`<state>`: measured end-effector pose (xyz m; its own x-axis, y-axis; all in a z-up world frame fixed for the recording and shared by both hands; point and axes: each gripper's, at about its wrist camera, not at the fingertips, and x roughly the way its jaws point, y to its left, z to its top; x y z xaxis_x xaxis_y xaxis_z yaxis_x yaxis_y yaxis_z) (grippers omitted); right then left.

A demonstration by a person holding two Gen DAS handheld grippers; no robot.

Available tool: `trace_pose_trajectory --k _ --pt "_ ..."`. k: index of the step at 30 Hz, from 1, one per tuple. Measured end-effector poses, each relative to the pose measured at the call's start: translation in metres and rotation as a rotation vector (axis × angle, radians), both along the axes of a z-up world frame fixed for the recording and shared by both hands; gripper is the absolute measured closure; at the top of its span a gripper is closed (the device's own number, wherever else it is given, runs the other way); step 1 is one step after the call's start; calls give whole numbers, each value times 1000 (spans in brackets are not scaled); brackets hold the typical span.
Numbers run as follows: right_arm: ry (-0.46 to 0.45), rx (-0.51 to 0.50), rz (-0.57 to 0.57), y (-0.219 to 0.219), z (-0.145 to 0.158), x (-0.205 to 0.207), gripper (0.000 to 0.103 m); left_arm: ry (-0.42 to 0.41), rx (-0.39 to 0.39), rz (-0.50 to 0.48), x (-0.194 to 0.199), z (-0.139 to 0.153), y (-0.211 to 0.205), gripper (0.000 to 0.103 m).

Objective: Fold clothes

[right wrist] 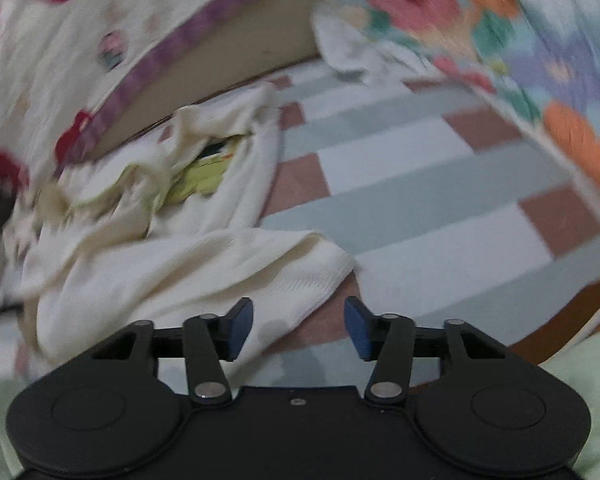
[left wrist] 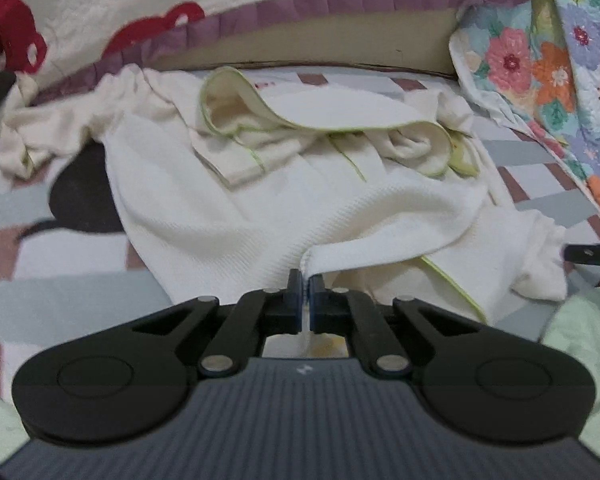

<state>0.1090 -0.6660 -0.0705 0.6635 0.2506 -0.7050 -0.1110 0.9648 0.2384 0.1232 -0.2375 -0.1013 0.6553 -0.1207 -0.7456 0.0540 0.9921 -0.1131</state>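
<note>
Cream garment (left wrist: 260, 216) pinched by left gripper (left wrist: 305, 286), right gripper (right wrist: 299, 326) spread wide

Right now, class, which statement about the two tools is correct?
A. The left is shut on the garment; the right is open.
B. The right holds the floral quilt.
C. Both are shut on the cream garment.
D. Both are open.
A: the left tool pinches the cream garment; the right tool gapes empty.
</note>
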Motion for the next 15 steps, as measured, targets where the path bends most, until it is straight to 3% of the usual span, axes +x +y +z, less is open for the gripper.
trace_pose_trajectory --k 3,4,5,6,11,15 --pt "-43 10 4 3 4 2 46 -2 25 0 -3 -5 -10 101" --pt "-57 14 5 4 6 3 52 2 28 2 -2 -7 -11 101" --pt "-72 17 6 6 7 4 66 5 33 6 -2 -9 -12 101" --pt "-86 21 7 7 8 4 97 4 45 13 -2 -9 -12 101" --pt "-163 37 12 12 18 5 98 -92 121 83 -17 22 13 101" --pt "-328 40 14 11 72 -48 100 -200 224 111 -50 70 43 101"
